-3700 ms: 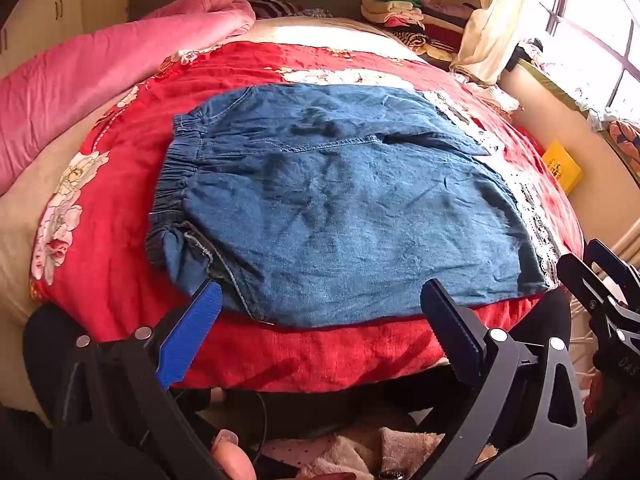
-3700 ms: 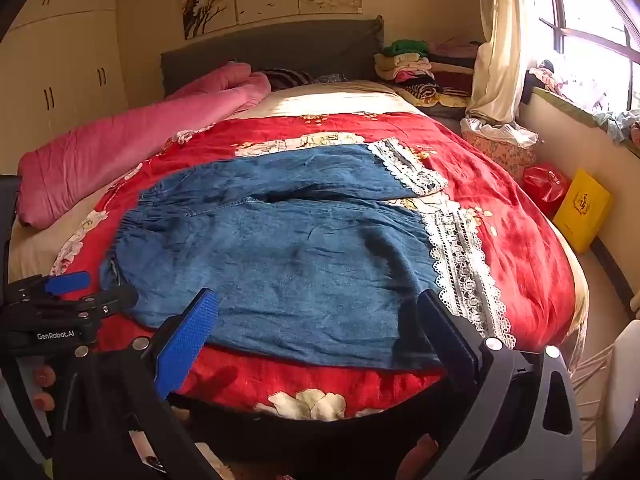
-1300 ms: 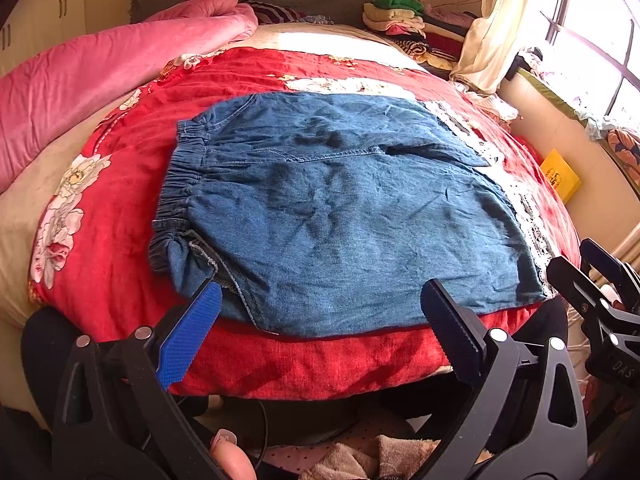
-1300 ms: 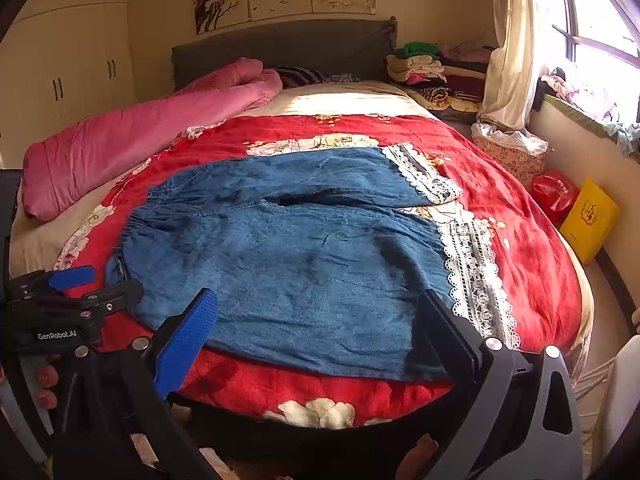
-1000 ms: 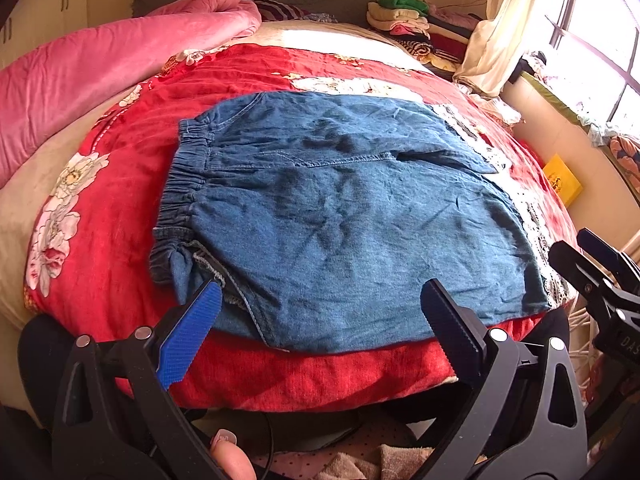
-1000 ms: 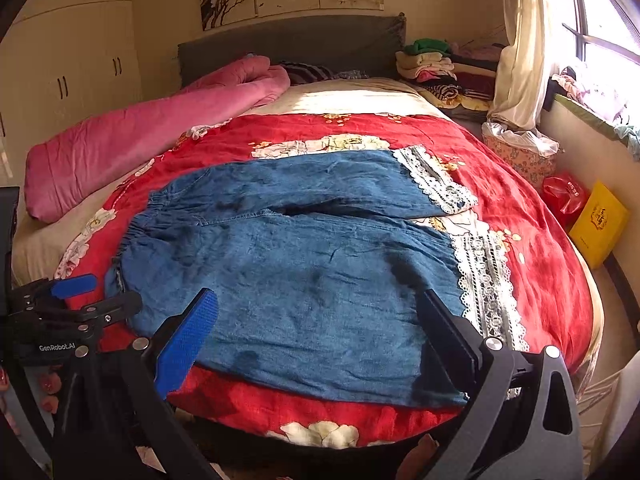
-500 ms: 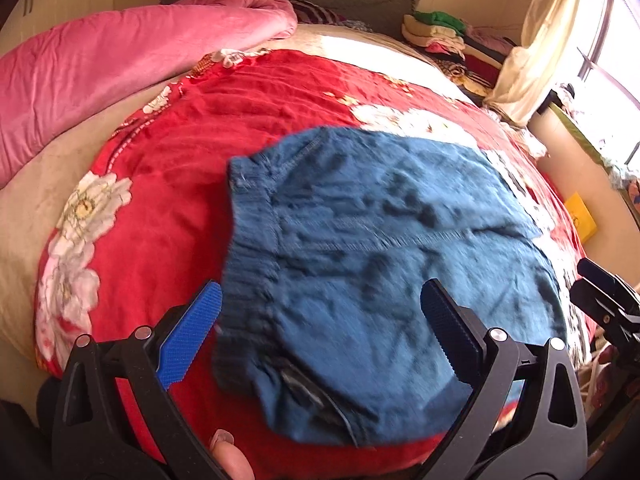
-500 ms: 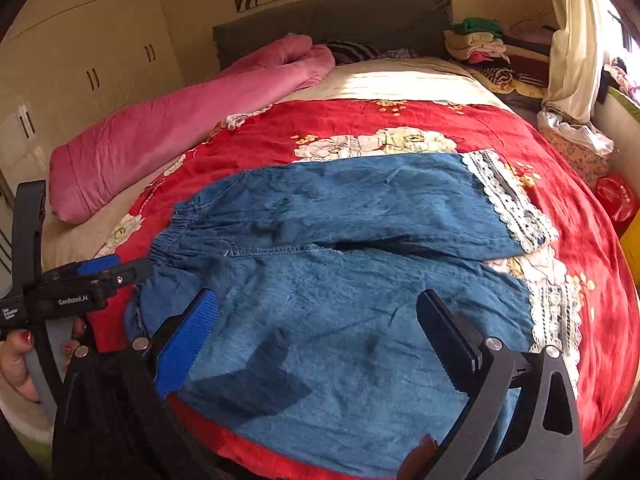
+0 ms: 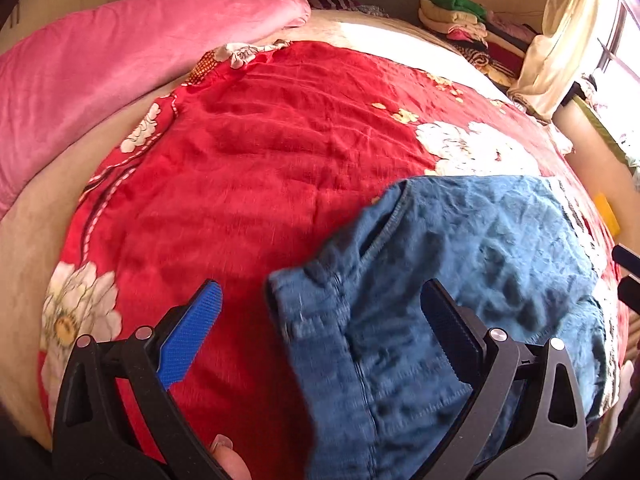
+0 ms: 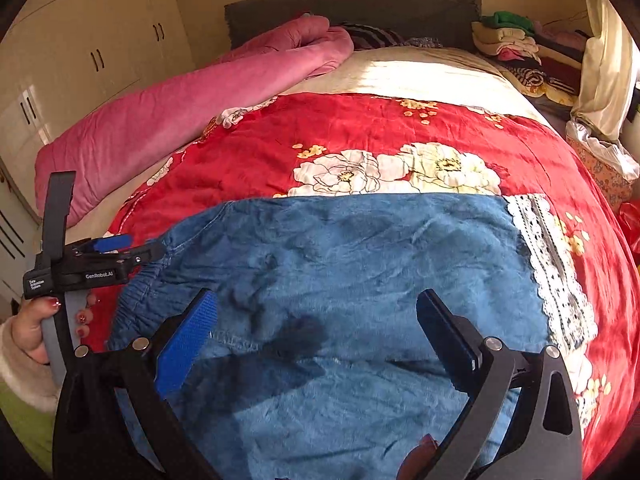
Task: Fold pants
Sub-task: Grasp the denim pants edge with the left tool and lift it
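Blue denim pants (image 10: 352, 264) with white lace cuffs (image 10: 556, 264) lie flat on a red floral bedspread (image 10: 360, 128), waistband to the left. My left gripper (image 9: 320, 304) is open, low over the elastic waistband (image 9: 316, 320), which lies between its fingers. It also shows at the left of the right wrist view (image 10: 132, 248), at the waistband's far corner. My right gripper (image 10: 316, 316) is open and empty above the middle of the pants, near the crotch.
A rolled pink quilt (image 10: 180, 112) lies along the bed's left side. Stacked folded clothes (image 10: 516, 44) sit at the back right by a curtain. Wardrobe doors (image 10: 92, 48) stand to the left. A yellow bag (image 9: 608, 212) stands beside the bed on the right.
Both grippers have moved forward and down over the bed. The left swung left to the waistband; the right came over the middle of the pants. The pants have not moved.
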